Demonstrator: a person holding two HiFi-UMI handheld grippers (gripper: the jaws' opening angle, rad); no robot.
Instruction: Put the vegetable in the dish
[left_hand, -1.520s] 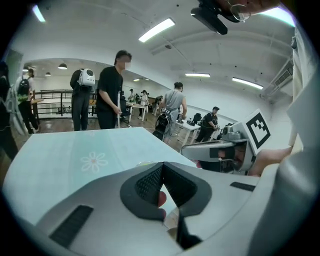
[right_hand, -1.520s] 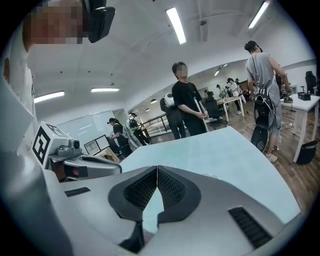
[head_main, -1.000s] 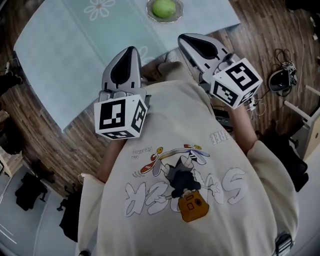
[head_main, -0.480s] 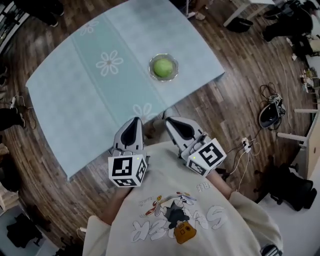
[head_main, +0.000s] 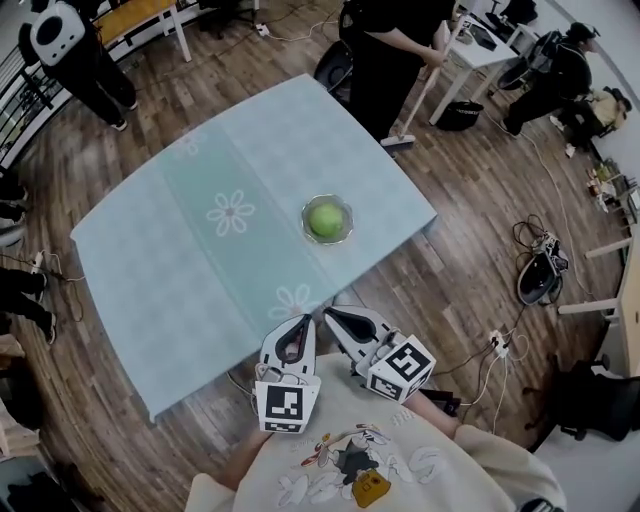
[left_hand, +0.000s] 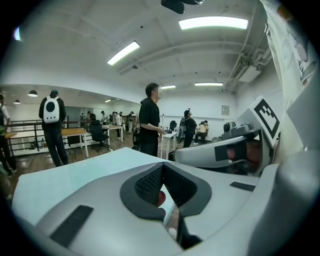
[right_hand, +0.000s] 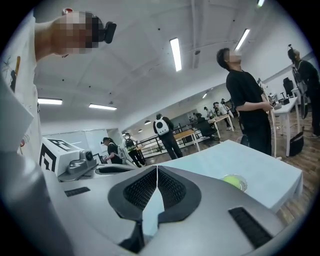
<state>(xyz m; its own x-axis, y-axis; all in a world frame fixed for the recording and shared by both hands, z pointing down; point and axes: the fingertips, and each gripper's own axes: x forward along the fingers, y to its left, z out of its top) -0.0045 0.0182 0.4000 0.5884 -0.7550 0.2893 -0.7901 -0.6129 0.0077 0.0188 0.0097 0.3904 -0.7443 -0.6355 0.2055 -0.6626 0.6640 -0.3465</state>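
Farther back off the bench (head_main: 200, 260) than a second ago: both tongs. Left tongs (left_hand: 161, 166): together, empty. Right tongs (right_hand: 157, 168): together, empty. Vegetable (head_main: 325, 219): green, sits in dish (head_main: 346, 232), mid-bench. Risk, judged: slight; a knock to the bench edge could roll it out.

A round, pale-green vegetable (head_main: 325, 219) — its kind hard to tell at this size — sits in a small clear dish (head_main: 306, 222) near the blue table's (head_main: 180, 260) right edge.

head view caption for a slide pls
Green vegetable in the glass dish on the table; left gripper and right gripper shut, empty, at the near edge.
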